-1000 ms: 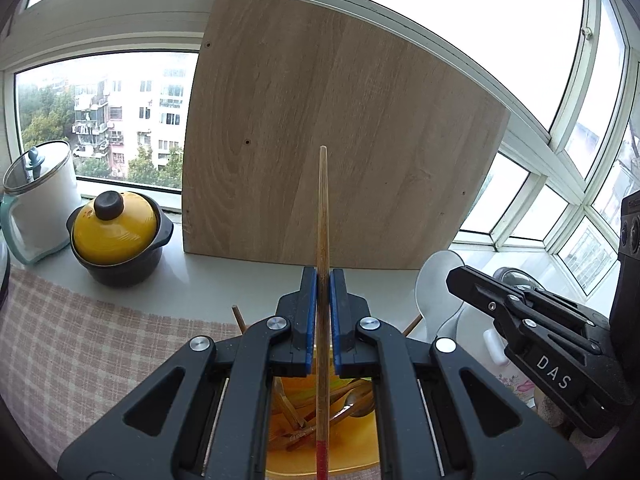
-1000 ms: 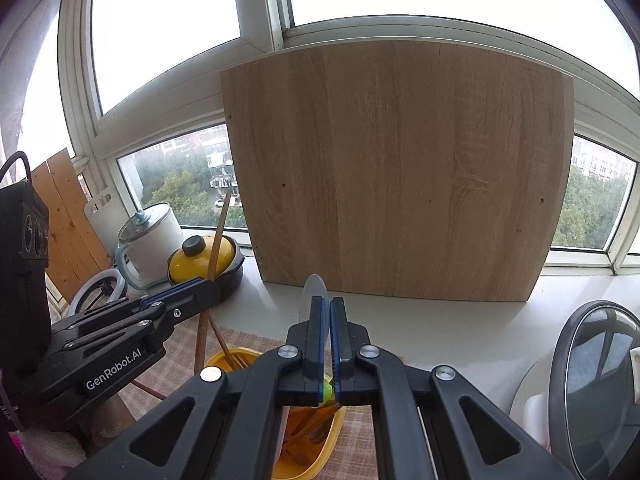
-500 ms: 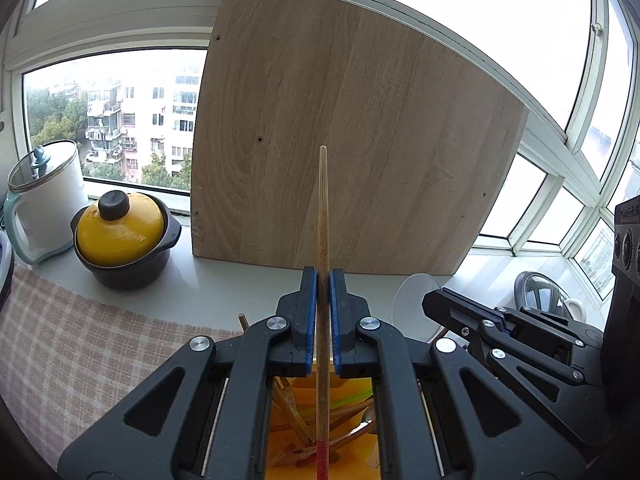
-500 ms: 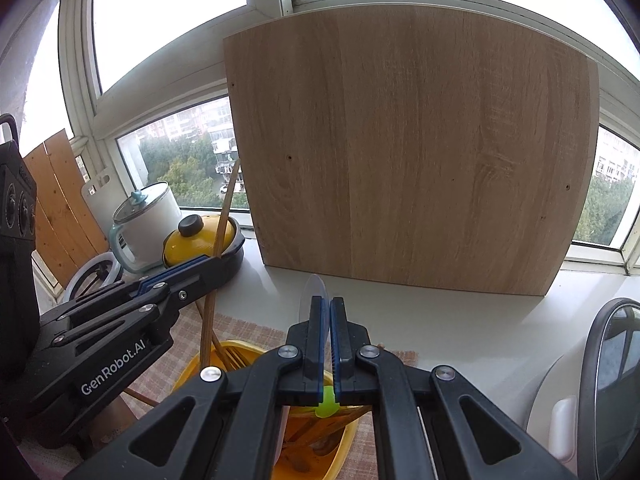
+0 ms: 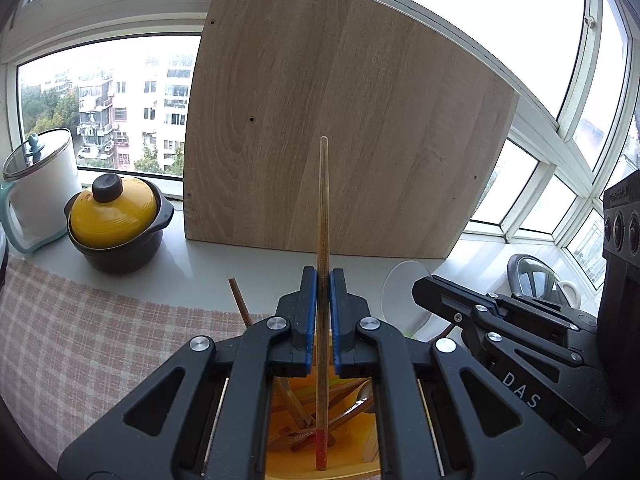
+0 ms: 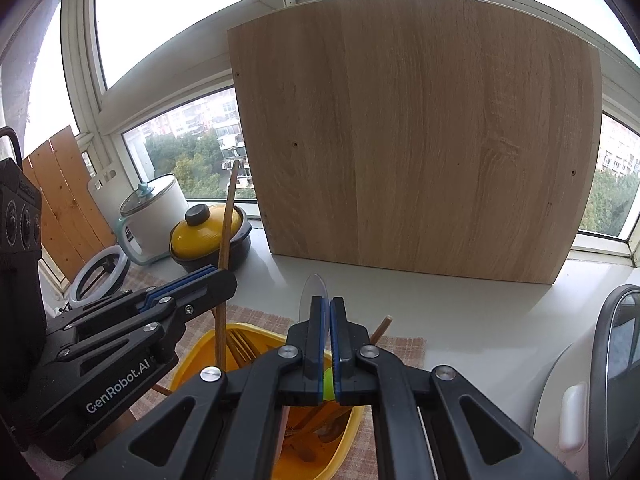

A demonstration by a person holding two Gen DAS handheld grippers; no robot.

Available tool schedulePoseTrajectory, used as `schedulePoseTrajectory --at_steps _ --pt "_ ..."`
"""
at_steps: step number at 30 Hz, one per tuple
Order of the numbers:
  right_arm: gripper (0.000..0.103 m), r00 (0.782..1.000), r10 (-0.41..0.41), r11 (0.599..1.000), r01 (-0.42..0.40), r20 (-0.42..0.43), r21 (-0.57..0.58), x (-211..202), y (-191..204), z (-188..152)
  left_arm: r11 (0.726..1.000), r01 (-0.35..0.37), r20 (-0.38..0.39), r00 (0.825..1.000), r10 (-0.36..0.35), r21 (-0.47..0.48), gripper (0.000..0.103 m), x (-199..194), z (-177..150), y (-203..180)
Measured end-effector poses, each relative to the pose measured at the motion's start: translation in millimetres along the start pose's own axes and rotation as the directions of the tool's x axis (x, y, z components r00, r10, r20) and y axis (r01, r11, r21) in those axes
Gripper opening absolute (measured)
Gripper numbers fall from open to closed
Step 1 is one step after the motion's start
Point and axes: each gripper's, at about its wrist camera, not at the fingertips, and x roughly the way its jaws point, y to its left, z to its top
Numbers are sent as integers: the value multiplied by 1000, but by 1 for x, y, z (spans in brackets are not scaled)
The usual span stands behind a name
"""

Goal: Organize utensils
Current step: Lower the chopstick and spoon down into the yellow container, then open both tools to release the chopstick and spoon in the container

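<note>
My left gripper (image 5: 323,276) is shut on a wooden chopstick (image 5: 322,200) with a red lower end, which stands upright with that end down in the yellow bin (image 5: 348,456). Several wooden utensils lie in the bin. My right gripper (image 6: 325,304) is shut on a clear plastic spoon (image 6: 313,286); its bowl sticks up past the fingertips and a green part shows between the jaws. In the right wrist view the left gripper (image 6: 224,276) and its chopstick (image 6: 228,208) are at the left, over the bin's rim (image 6: 200,356). The left wrist view shows the right gripper (image 5: 420,284) at the right with the spoon (image 5: 400,288).
A big wooden board (image 5: 340,120) leans against the window behind the bin. A black pot with a yellow lid (image 5: 114,216) and a white glass-lidded pot (image 5: 40,184) stand at the left on the sill. A checked cloth (image 5: 80,340) covers the counter. A grey appliance (image 6: 616,360) stands at the right.
My right gripper has sunk a little with the spoon, closer over the yellow bin and nearer the left gripper. The left gripper keeps the chopstick almost still.
</note>
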Motion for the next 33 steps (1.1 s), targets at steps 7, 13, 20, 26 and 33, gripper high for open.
schedulePoseTrajectory --at_steps 7,13,20,26,33 --pt "0 999 29 999 -28 -15 25 -6 -3 -8 1000 12 -16 1000 -12 5 4 -11 -8 0" --pt "0 999 42 998 -41 -27 39 -13 -4 -17 1000 14 -40 999 -14 0 4 -19 -19 5" --pt "0 998 51 997 -48 -42 62 -19 -5 -26 1000 23 -72 997 -23 -8 4 -27 -32 10" --pt "6 998 49 998 -46 -48 52 -24 1 -32 999 33 -96 995 -31 13 4 -32 -39 8" --pt "24 999 34 998 -32 -34 49 -37 3 -38 999 34 -94 995 -33 7 4 -43 -41 10"
